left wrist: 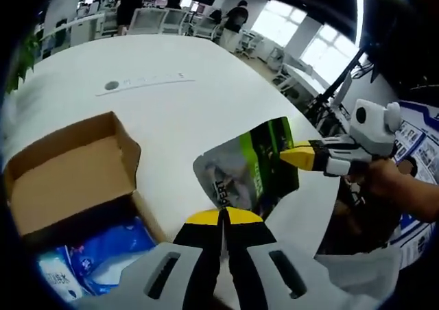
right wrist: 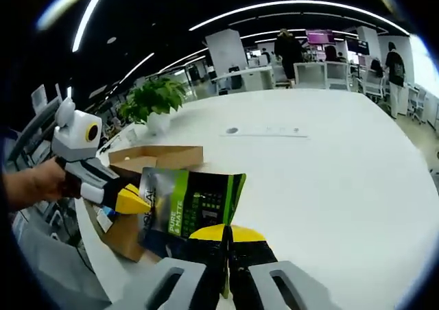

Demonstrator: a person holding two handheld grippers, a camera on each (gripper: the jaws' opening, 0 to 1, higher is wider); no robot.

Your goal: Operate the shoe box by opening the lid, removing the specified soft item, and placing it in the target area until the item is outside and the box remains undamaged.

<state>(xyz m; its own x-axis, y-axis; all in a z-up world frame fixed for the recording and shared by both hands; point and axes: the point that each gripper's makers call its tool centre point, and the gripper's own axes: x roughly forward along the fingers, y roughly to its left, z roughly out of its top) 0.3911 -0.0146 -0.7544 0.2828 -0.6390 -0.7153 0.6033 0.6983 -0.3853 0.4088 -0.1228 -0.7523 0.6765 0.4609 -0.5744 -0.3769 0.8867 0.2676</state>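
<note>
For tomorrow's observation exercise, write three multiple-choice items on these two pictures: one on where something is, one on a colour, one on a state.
1. Where is the green and silver pouch?
A. inside the box
B. held up between both grippers, above the white table
C. on the floor

2. What colour are the gripper tips?
A. yellow
B. red
C. white

3. What state is the cardboard box in?
A. taped shut
B. crushed flat
C. open, blue packs inside

Answers:
1 B: the left gripper pinches one edge of the pouch and the right gripper another.
2 A: both show yellow tips.
3 C: in the left gripper view the lid stands raised and the blue packs lie within.
</note>
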